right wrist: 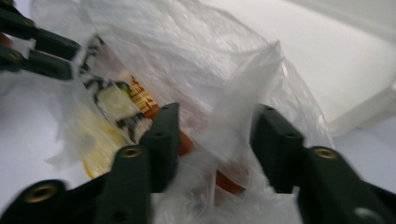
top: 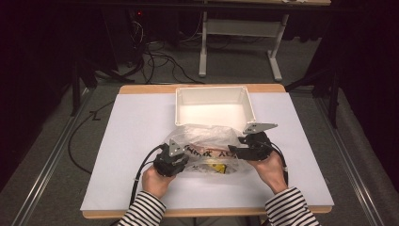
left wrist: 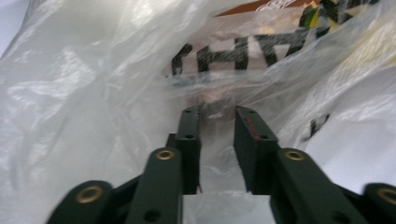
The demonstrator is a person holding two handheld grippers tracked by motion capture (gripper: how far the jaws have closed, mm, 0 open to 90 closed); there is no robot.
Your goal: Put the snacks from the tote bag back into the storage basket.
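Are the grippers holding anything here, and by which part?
Both have the clear plastic bag between open jaws, left gripper at its left side, right gripper at its right; neither is clamped.

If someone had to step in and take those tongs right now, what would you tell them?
Left tongs: jaws a little apart around a fold of the clear plastic bag, at its left side; whether they pinch it is hard to tell.
Right tongs: open, jaws on either side of the bag's right edge, not closed on it.
The bag lies on the white mat, just in front of the empty white bin, with a printed snack packet inside.
Done: both tongs are at the bag.
Left, as a guess: grip the bag and lift it or its packet, perhaps into the bin.
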